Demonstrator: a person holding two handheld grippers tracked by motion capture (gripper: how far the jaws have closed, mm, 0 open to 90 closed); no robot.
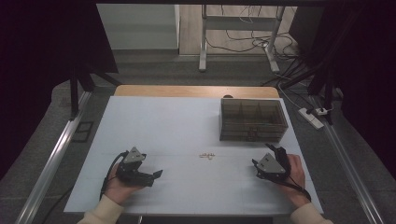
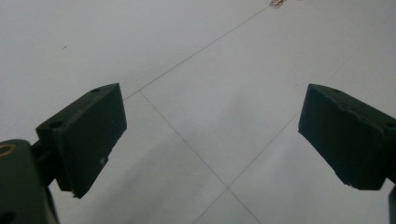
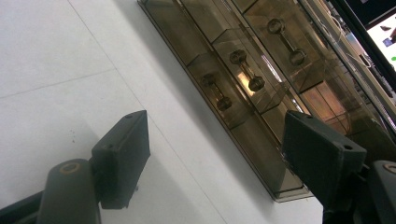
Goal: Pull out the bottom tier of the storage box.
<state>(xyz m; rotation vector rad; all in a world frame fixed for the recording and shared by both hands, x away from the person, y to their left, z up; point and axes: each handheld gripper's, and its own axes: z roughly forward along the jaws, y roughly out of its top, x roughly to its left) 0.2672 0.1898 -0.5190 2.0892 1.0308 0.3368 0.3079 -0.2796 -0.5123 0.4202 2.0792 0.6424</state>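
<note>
A person is resting two black hand-held grippers on a matte white table (image 1: 154, 126) with thin seam lines. The left gripper (image 1: 156, 174), at the near left, is sitting released, its blocky jaws spread wide over bare surface. The right gripper (image 1: 267, 155), at the near right, is also released, gripping nothing and pointing toward a smoky translucent plastic box (image 1: 252, 120) just beyond it. The box is rectangular, divided into compartments, its long axis running left to right, lying at the far right. A tiny pale object (image 1: 207, 156), too small to identify, is lying between the grippers
</note>
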